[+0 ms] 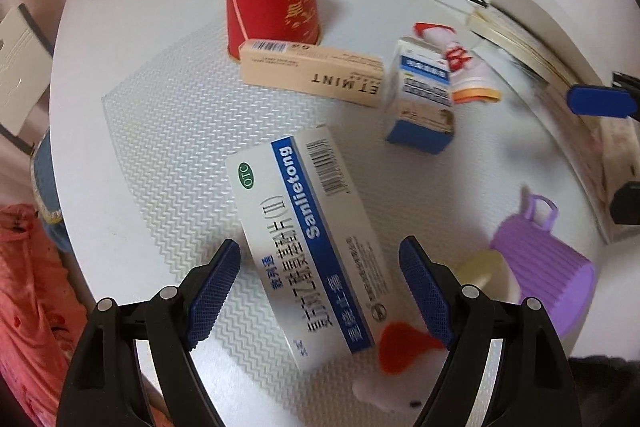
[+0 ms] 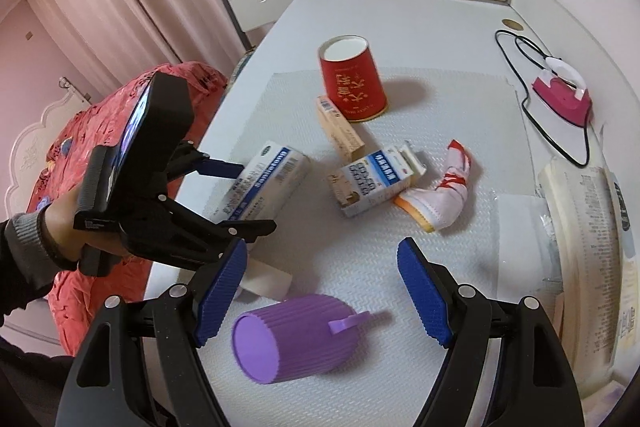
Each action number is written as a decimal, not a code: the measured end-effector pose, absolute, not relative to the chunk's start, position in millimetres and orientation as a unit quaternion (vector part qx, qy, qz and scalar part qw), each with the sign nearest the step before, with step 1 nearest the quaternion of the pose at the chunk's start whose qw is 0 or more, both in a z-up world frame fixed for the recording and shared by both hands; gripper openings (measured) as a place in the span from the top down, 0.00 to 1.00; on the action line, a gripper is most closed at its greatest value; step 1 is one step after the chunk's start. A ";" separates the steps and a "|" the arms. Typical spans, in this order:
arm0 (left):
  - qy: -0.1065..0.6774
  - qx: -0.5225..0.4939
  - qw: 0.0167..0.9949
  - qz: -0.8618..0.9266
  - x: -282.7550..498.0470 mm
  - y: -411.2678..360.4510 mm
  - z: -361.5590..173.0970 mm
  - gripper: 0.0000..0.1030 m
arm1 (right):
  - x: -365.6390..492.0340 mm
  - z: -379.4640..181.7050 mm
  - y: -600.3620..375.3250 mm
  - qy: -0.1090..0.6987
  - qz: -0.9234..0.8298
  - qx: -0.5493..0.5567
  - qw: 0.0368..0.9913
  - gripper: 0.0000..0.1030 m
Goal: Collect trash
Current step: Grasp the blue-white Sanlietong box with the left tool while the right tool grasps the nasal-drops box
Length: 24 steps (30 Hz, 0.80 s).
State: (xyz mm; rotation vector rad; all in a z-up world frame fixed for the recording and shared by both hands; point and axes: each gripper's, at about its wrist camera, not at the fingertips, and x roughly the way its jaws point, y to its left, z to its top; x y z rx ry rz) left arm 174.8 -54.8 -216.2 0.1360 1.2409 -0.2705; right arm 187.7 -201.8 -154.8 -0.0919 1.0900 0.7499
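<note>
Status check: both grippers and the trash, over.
Left gripper open, straddling the Sanlietong box. Right gripper open above the toppled purple bin. Nothing collected, no obstruction.

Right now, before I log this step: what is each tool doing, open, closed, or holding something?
Left tool: open, fingers either side of the Sanlietong box, not clamped.
Right tool: open, holding nothing, above the purple bin.

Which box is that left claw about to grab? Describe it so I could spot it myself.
On the textured mat, below the upside-down red paper cup, lie three cartons. It is the Sanlietong box, nearest the left gripper: the largest, white with a blue stripe and a green OTC oval.
</note>
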 end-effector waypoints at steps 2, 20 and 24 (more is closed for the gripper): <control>0.573 0.064 0.807 -0.127 176.0 -55.5 -216.1 0.21 | 192.2 -158.1 -203.7 0.504 0.339 -0.046 0.793 0.25; 0.546 0.085 0.810 -0.197 179.6 -33.8 -187.9 0.35 | 242.8 -201.1 -170.7 0.553 0.312 -0.006 0.773 0.25; 0.540 0.092 0.810 -0.210 178.3 -38.0 -186.2 0.35 | 253.9 -215.6 -166.6 0.576 0.271 0.045 0.770 0.25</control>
